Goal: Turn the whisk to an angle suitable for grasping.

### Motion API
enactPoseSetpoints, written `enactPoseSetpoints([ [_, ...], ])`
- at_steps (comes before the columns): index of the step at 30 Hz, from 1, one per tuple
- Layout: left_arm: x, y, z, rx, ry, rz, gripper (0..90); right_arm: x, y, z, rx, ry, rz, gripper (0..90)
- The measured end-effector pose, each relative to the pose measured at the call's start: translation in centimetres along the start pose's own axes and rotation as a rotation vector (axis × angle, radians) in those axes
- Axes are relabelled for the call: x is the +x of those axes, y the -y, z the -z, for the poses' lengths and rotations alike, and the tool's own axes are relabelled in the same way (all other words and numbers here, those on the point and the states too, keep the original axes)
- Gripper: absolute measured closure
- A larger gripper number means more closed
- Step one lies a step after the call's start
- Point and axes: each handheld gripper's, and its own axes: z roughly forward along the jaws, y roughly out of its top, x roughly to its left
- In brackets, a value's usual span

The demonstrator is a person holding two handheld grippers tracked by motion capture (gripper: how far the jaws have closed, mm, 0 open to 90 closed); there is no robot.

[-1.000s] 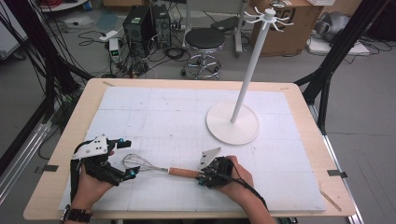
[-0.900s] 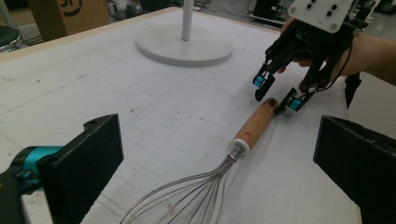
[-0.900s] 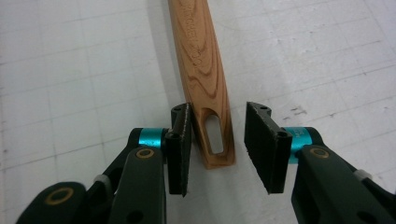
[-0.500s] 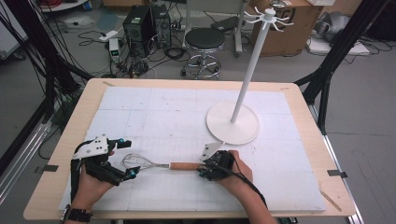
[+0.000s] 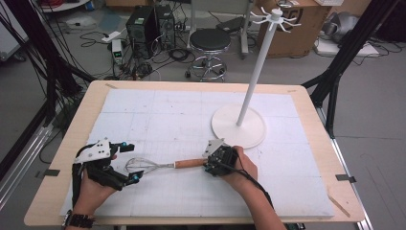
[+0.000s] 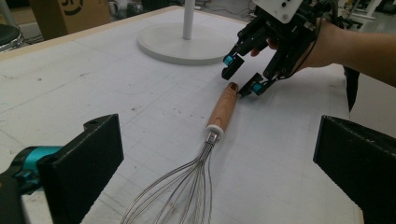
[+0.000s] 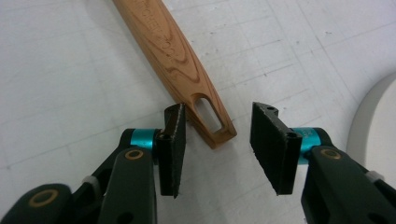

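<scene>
A wire whisk with a wooden handle lies flat on the white mat. My left gripper is open, and its wide-set jaws stand on either side of the wire head. My right gripper is at the handle's slotted end. Its jaws have just been opening, and the handle tip lies between the pads with a gap on one side, so nothing is gripped. The left gripper view shows the right gripper just beyond the handle.
A white hook stand with a tall pole stands on its round base just beyond my right hand. The mat covers most of the wooden table. A stool and computer gear stand on the floor beyond the table's far edge.
My right hand has shifted slightly away from the person, and the handle's end went with it. Its jaws have parted from the handle. The left gripper has not moved.
</scene>
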Motion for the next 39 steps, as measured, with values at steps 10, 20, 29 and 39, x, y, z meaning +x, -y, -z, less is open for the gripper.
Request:
enactPoseSetpoints([
  [10,0.0,0.0,0.1,-0.004,-0.005,-0.002,2.0,-0.1,0.1,0.8,-0.061,0.011,-0.029,44.3],
  [20,0.0,0.0,0.2,-0.005,-0.004,0.001,2.0,-0.5,2.0,5.3,-0.226,0.018,-0.109,30.3],
  [29,-0.1,-0.1,0.1,-0.005,0.0,0.0,2.0,-0.9,4.7,8.3,-0.322,-0.043,-0.164,33.6],
  [39,-0.1,-0.1,0.0,-0.006,0.001,0.0,2.0,-1.4,8.0,10.7,-0.416,0.0,-0.241,21.4],
])
